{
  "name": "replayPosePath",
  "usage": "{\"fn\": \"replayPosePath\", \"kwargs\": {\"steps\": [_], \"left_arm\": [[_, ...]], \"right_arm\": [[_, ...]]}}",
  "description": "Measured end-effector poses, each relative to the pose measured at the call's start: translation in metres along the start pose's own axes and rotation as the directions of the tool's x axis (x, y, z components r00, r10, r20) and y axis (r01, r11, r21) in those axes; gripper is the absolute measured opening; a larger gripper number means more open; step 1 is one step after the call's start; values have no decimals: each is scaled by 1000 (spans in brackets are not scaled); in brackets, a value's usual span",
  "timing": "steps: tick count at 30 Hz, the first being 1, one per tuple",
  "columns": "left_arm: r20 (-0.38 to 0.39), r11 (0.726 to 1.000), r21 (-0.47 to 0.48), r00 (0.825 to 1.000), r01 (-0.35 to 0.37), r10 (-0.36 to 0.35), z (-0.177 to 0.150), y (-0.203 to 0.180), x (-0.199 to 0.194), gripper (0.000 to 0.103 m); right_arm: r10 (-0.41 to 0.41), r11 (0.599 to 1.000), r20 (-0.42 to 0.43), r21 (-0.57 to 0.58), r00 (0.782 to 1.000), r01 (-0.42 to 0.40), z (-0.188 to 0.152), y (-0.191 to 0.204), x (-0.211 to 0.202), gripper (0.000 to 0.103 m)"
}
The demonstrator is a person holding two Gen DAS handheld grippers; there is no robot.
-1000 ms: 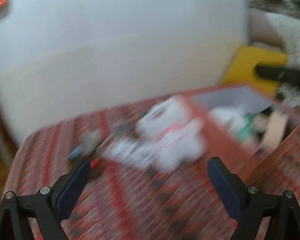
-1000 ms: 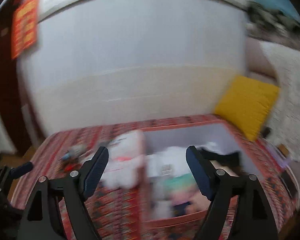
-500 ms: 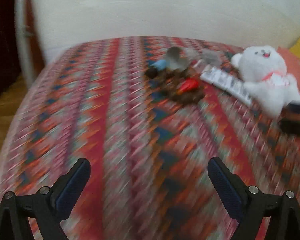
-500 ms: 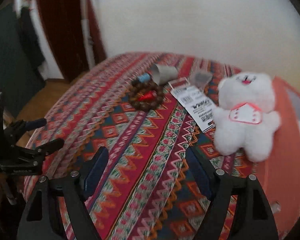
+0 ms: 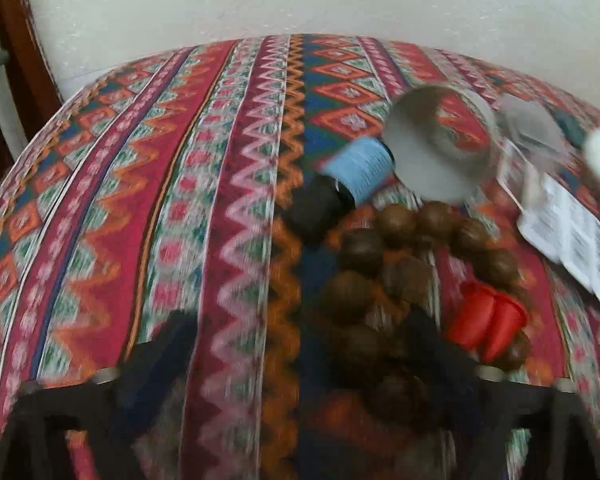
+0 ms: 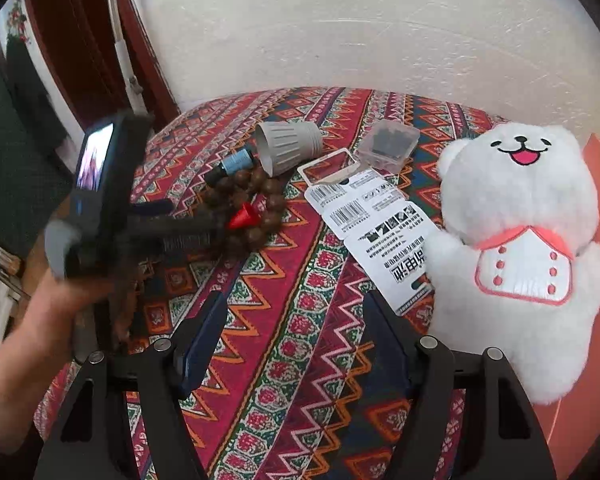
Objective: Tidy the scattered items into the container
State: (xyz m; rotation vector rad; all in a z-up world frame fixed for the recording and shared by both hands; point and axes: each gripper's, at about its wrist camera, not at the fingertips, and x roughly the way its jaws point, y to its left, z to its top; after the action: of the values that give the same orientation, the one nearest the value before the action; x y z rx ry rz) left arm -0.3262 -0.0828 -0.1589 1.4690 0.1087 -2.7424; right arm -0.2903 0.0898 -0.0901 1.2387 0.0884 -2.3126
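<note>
the left gripper (image 5: 300, 344), jaws spread, closes in on the bead bracelet (image 5: 412, 280) just ahead; next it must straddle and pinch. the right gripper (image 6: 296, 344) hovers open.

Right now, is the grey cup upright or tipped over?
Tipped over: the grey cup lies on its side on the tablecloth, open mouth facing sideways.

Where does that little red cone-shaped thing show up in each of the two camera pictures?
Left wrist: red cone lower right, lying on the bead bracelet.
Right wrist: red cone left of centre, on the same bracelet.
Shared landmark: the grey cup lying on its side behind the beads.
</note>
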Motion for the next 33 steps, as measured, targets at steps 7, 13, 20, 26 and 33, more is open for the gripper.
{"fn": "replayPosePath", "kwargs": {"steps": [7, 13, 20, 26, 33], "left_arm": [[-84, 960, -201, 973, 194, -215, -92, 53, -89, 19], [-11, 863, -372, 928, 343, -373, -131, 103, -110, 18], [-56, 871, -368, 927, 325, -370, -125, 103, -91, 18], [-89, 881, -358, 927, 311, -363, -123, 101, -80, 18], [-96, 875, -362, 920, 323, -379, -123, 104, -80, 24]], "right_arm": [[112, 994, -6, -14, 994, -112, -14, 25, -1, 70], [230, 963, -56, -133, 972, -236, -48, 85, -8, 54], [288, 878, -108, -366, 951, -308, -75, 165, -15, 48], [181, 854, -211, -450, 961, -260, -81, 195, 30, 32], [194, 885, -181, -393, 964, -251, -73, 182, 15, 6]]}}
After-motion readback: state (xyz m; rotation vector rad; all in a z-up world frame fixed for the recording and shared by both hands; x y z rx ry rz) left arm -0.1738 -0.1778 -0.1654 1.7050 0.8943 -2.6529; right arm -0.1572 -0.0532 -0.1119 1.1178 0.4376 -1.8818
